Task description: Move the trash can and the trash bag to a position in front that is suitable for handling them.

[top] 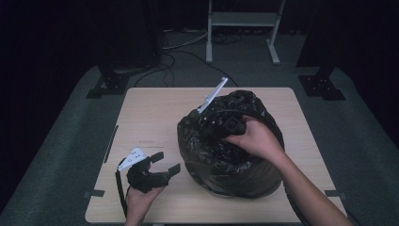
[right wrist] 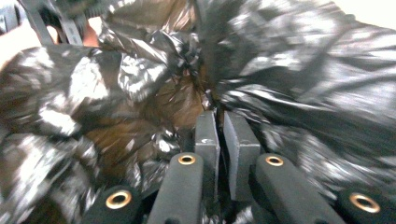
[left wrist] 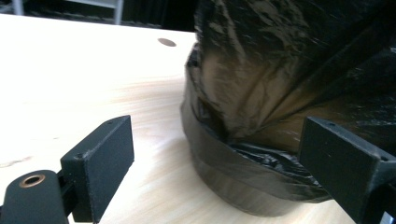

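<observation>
A bulging black plastic bag stands on the right half of the wooden table. My right gripper lies on the bag's top, with the hand behind it. In the right gripper view its jaws stand almost together, and a gathered fold of the bag is pinched at their tips. My left gripper is low at the table's near left, just left of the bag, with its jaws wide apart. In the left gripper view the bag's lower side fills the space ahead of the left gripper, and nothing is gripped.
A white strip sticks up at the far side of the bag's top. Bare tabletop lies to the left and beyond. A metal stand and cables are on the floor behind the table.
</observation>
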